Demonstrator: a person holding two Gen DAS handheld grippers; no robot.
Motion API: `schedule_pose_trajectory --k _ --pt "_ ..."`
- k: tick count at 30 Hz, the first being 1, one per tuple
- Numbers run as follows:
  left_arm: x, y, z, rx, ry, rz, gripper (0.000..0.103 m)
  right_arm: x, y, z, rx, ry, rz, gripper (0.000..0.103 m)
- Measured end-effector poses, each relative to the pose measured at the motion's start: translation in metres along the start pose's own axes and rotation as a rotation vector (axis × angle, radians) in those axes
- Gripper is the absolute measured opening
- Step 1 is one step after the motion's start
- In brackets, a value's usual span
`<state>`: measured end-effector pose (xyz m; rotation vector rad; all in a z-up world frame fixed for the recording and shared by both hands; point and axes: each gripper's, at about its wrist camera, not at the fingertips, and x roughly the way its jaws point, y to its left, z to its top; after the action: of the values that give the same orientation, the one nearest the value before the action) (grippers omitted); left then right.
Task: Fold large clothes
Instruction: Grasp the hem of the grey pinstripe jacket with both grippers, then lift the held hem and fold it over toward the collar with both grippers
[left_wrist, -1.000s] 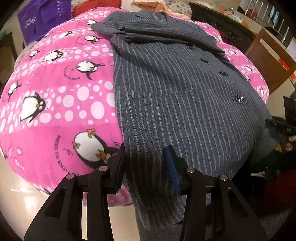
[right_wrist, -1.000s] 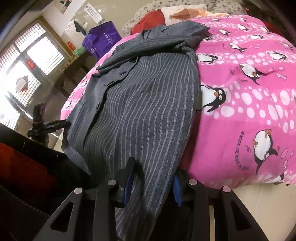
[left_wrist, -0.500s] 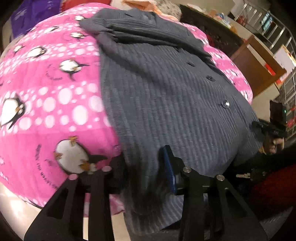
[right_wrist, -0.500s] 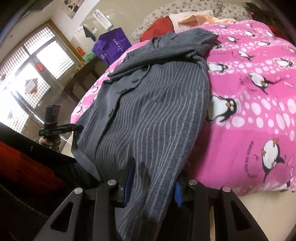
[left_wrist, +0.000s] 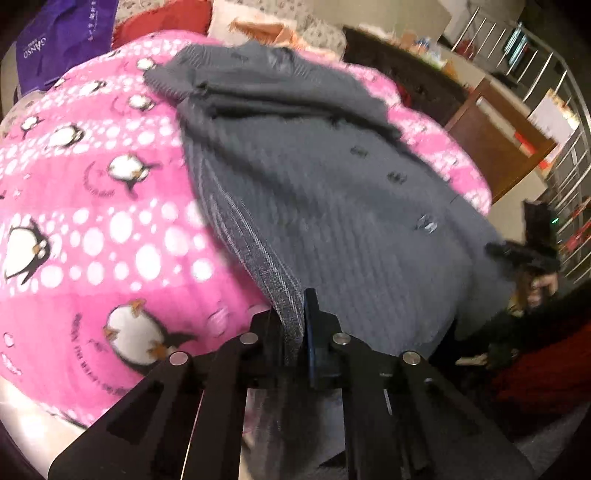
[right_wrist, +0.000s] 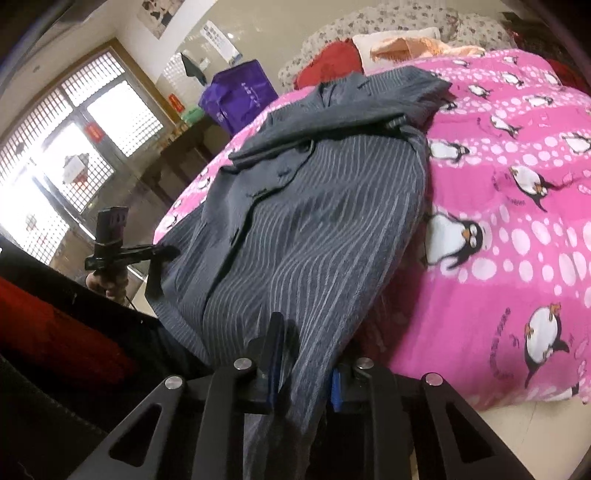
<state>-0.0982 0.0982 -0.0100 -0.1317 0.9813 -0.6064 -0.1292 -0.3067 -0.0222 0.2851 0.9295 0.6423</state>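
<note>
Grab step: left gripper (left_wrist: 295, 325) is clamped on the coat (left_wrist: 332, 206) hem; right gripper (right_wrist: 301, 354) is closing on the other corner. Coat lies on the blanket (right_wrist: 517, 258). Next: lift both, fold upward.

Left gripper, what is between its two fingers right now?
In the left wrist view, the left gripper is shut on the hem edge of the grey striped coat; nothing else lies between.

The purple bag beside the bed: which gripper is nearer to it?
Left. The purple bag stands off the bed's far corner on the left gripper side; the right gripper grips the grey striped coat at the hem's opposite corner, farther away.
</note>
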Motion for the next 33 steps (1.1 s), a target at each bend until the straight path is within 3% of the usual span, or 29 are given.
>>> schedule_pose_trajectory --k 2,5,7,8,12,14,20,28,33 --pt "0.004 -0.002 0.002 0.001 0.009 -0.034 0.008 0.005 -0.002 0.0 0.004 0.004 0.007 0.019" --pt "0.02 0.007 0.0 -0.02 0.086 -0.041 0.009 0.012 -0.006 0.001 0.021 0.015 0.008 0.02" --pt "0.02 0.011 -0.001 -0.024 0.102 -0.022 0.021 0.013 -0.005 0.002 0.016 0.014 0.012 0.02" --pt "0.02 0.012 -0.003 -0.023 0.118 -0.014 0.022 0.013 -0.005 0.002 0.014 0.016 0.014 0.02" --pt "0.02 0.008 -0.005 -0.005 0.118 0.0 0.022 0.01 -0.005 0.002 0.009 0.013 0.032 0.016" --pt "0.02 0.004 -0.003 -0.006 0.098 -0.008 0.01 0.009 -0.008 0.004 0.022 0.005 0.041 0.013" --pt "0.012 -0.006 0.014 -0.016 -0.009 -0.036 0.005 0.002 -0.014 0.014 0.036 -0.05 0.001 0.009" --pt "-0.018 0.021 0.07 -0.245 -0.301 -0.058 0.005 -0.012 -0.017 0.071 0.037 -0.238 -0.13 0.009" --pt "-0.017 0.034 0.107 -0.364 -0.419 0.007 0.005 -0.004 -0.038 0.117 0.123 -0.358 -0.189 0.009"
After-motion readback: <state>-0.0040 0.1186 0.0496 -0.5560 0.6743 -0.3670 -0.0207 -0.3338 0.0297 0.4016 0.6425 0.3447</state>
